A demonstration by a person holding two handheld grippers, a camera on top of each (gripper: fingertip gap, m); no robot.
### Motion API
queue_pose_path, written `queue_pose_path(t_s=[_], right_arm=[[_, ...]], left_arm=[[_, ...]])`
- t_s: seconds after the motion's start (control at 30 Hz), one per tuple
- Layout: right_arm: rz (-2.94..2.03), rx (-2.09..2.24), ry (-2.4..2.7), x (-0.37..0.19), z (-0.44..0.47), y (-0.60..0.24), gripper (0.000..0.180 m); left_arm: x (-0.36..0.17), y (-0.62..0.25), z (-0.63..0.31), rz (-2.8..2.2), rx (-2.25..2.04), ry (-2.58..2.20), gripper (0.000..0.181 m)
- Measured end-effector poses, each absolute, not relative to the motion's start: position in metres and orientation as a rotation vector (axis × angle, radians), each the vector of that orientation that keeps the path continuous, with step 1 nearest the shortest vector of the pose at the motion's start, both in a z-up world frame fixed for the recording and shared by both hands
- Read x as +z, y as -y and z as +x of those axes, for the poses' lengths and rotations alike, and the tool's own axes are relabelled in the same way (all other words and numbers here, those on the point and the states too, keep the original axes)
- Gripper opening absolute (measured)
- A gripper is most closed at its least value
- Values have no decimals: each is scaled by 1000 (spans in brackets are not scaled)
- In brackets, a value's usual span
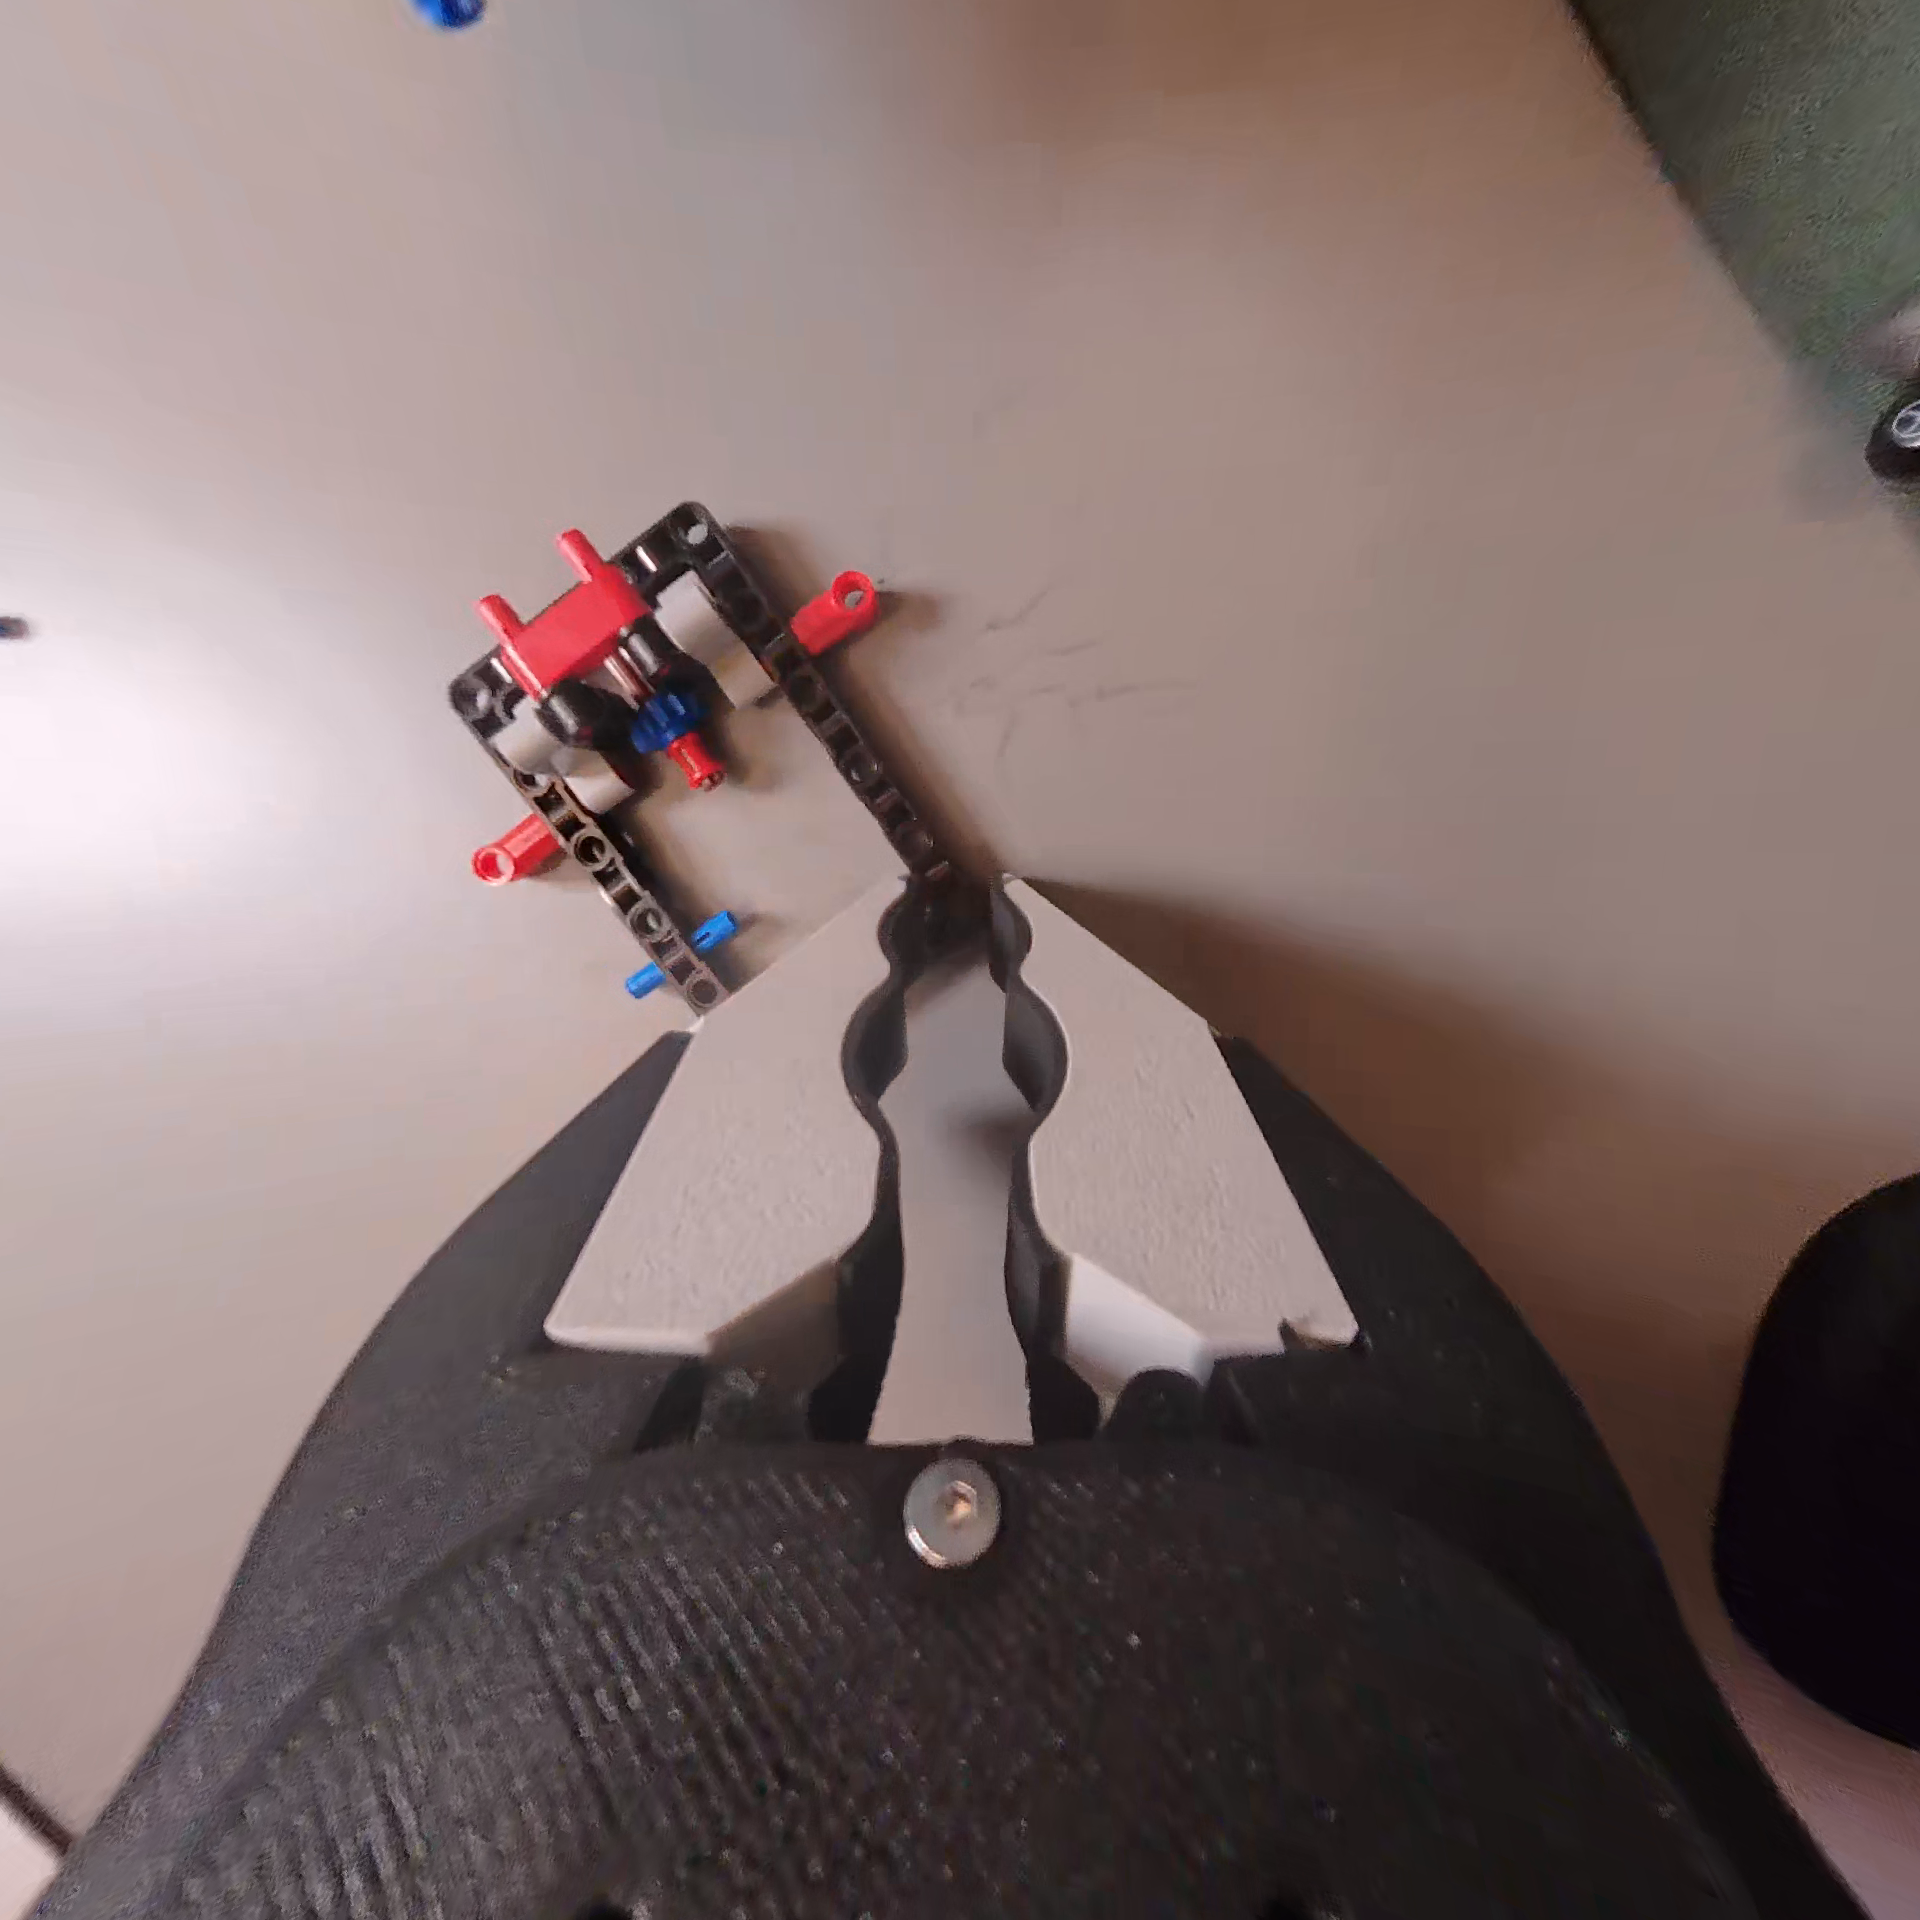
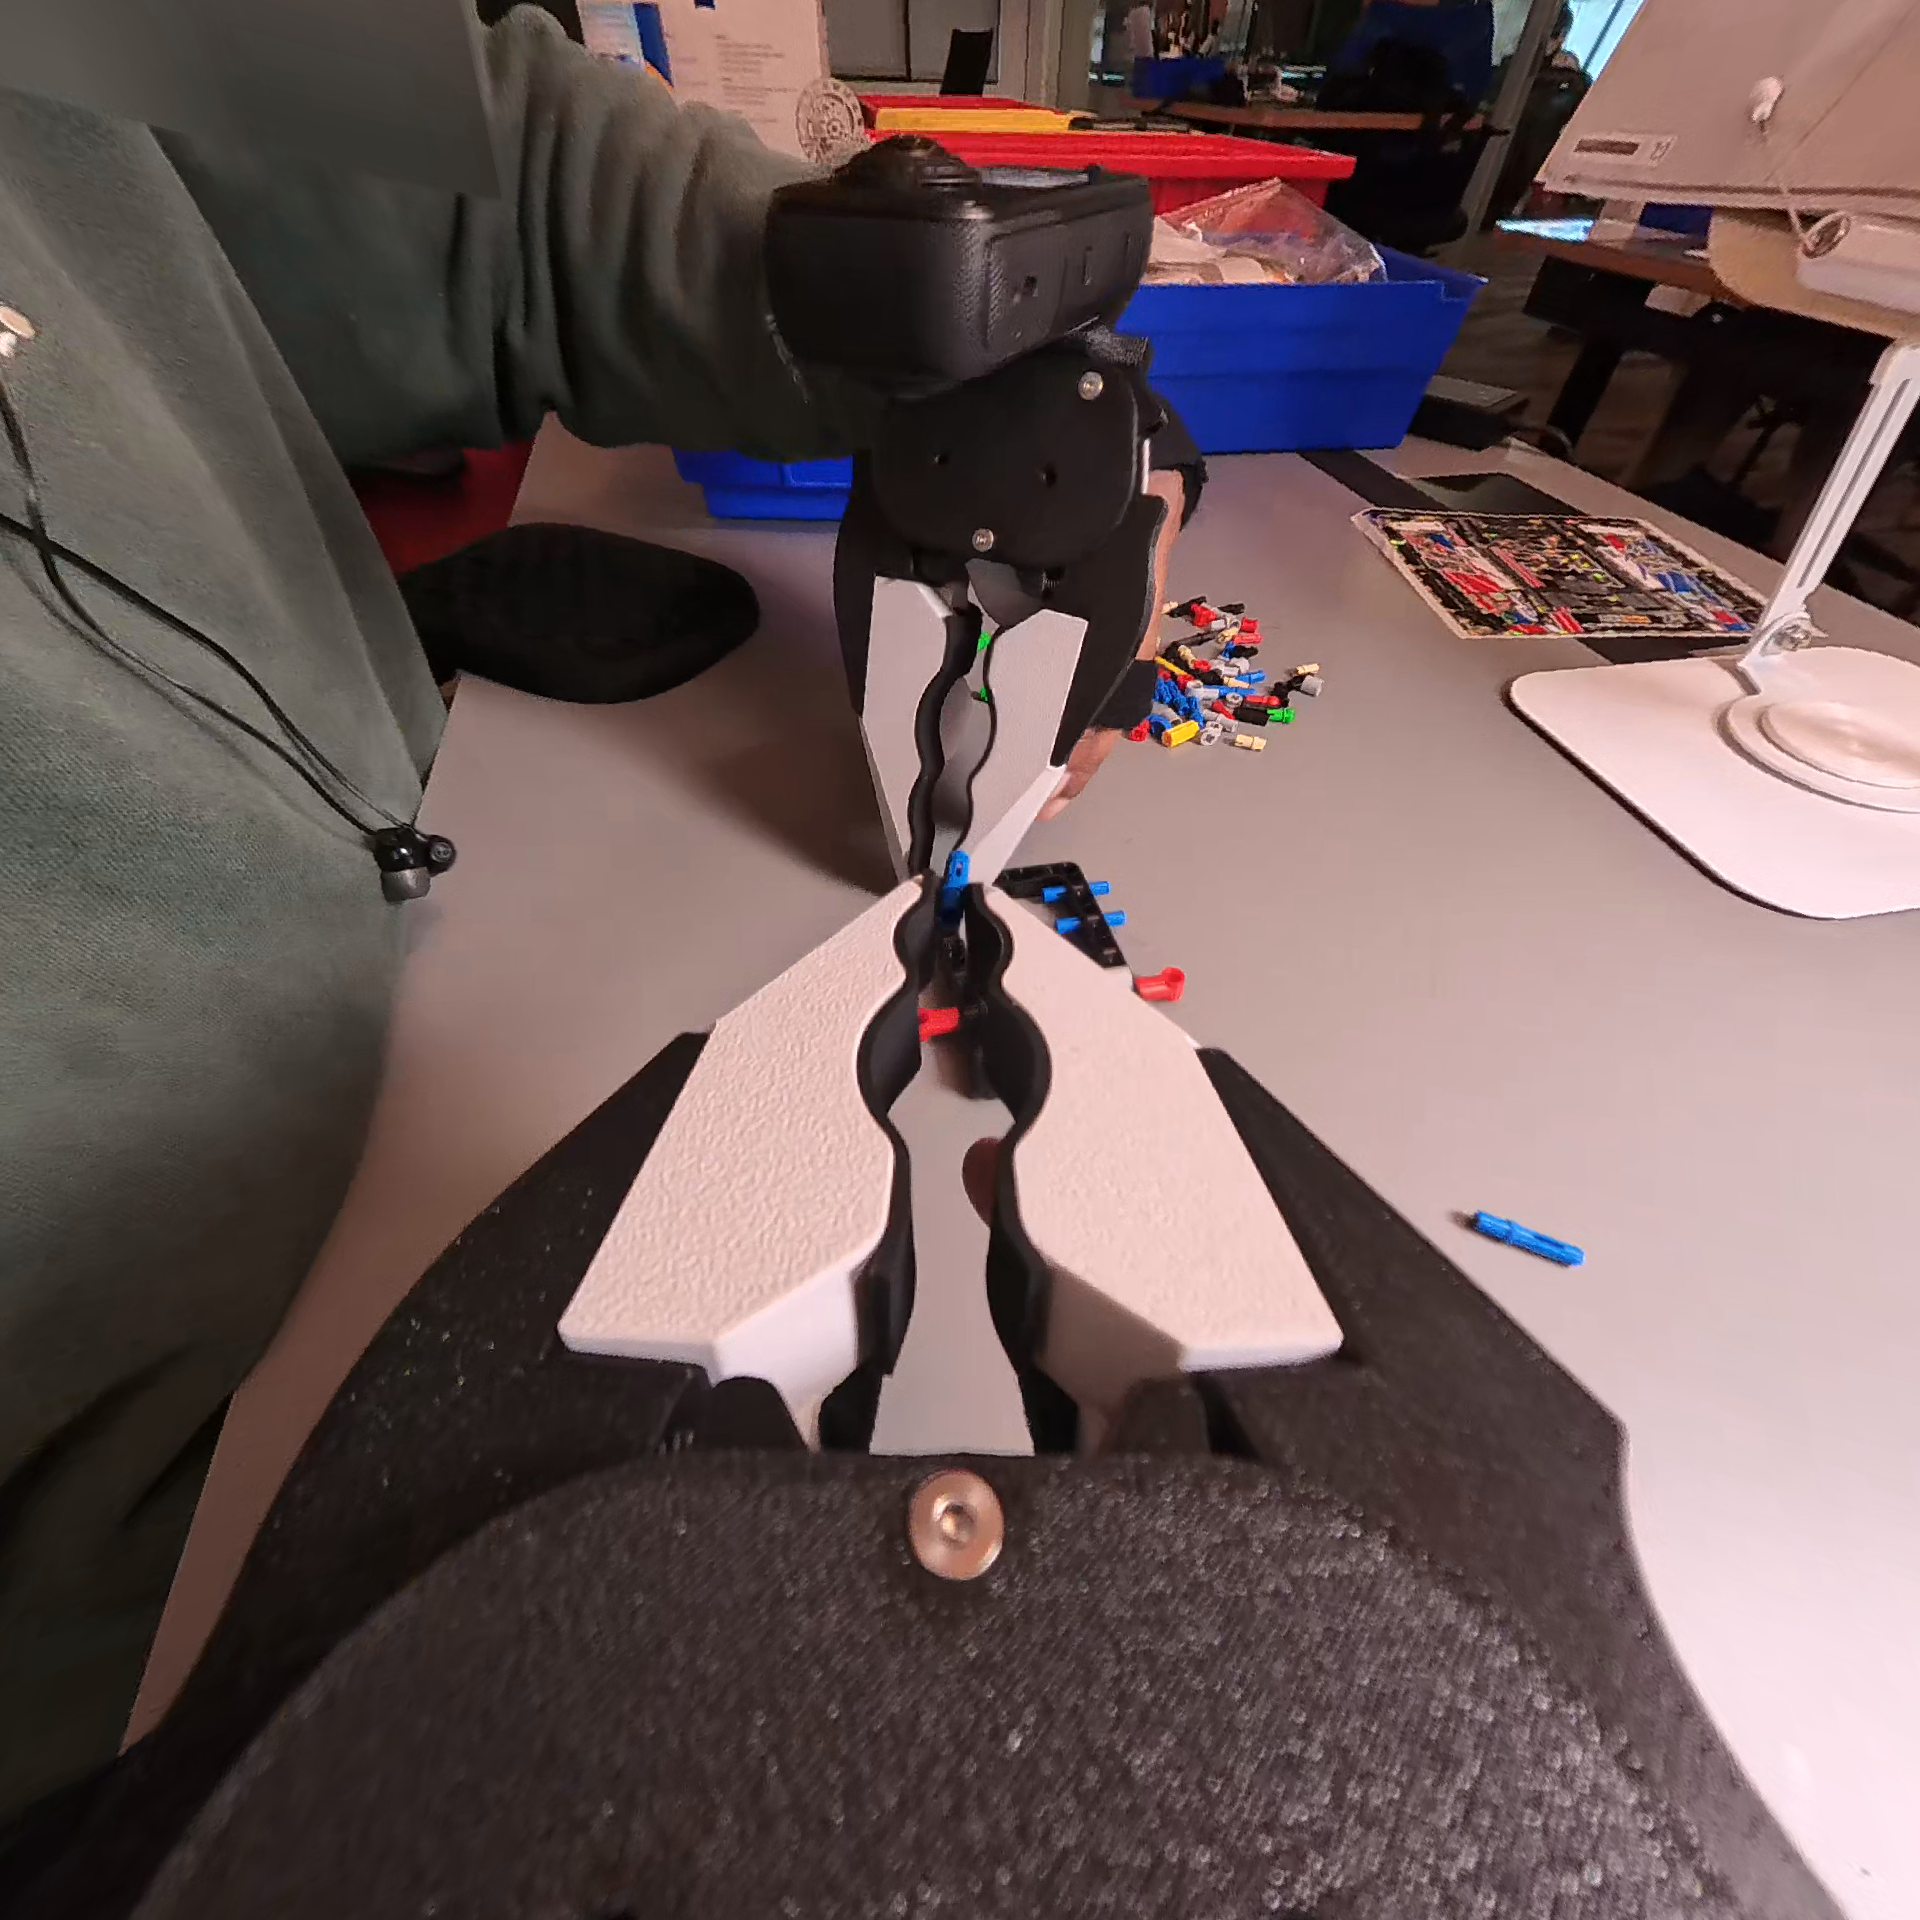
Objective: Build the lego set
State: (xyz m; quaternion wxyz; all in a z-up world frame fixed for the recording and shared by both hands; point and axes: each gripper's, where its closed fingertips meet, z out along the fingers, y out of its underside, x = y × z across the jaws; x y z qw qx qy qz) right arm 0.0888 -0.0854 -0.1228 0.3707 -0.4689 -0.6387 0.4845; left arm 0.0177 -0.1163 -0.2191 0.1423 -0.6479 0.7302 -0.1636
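2 grippers meet at 1 black frame (image 1: 665, 748), so I judge this an insertion step. Nearest me, my right gripper (image 2: 943, 902) is pinched almost shut on a blue pin (image 2: 951, 883), its tip at the frame's near end. Just beyond, my left gripper (image 1: 951, 896) is clamped on the frame's corner, holding it down on the grey table (image 1: 1247, 416). Next I need to line the pin up with a hole and push straight while the left braces. Farther off lie a spare blue pin (image 2: 1527, 1238) and a loose parts pile (image 2: 1216, 675).
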Motion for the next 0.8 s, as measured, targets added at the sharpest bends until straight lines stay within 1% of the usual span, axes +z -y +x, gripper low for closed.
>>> queue_pose_path(t_s=[0.13,0.27,0.33,0.47,0.53,0.63,0.73,0.77,0.8], right_arm=[[-1201,1236,1647,-125,88,87,2],[-1208,1192,1630,-124,87,85,2],[-1222,1162,1624,-125,85,83,2],[-1261,1031,1711,-146,75,85,2],[-1298,971,1762,-159,72,86,3],[-1328,848,1821,-175,71,81,3],[-1341,830,1825,-178,72,79,3],[-1347,829,1816,-177,72,77,3],[-1355,831,1805,-176,73,74,3]], left_arm=[[-219,114,20,-2004,-500,-1950,10],[-216,106,29,-2150,-625,-1507,9],[-209,104,35,-2193,-771,-1235,9],[-198,100,43,-2200,-965,-871,8],[-202,98,44,-2216,-930,-809,8],[-207,89,43,-2252,-748,-787,8],[-214,88,45,-2261,-544,-919,9],[-213,90,48,-2244,-531,-989,12],[-212,93,50,-2221,-514,-1072,18]])
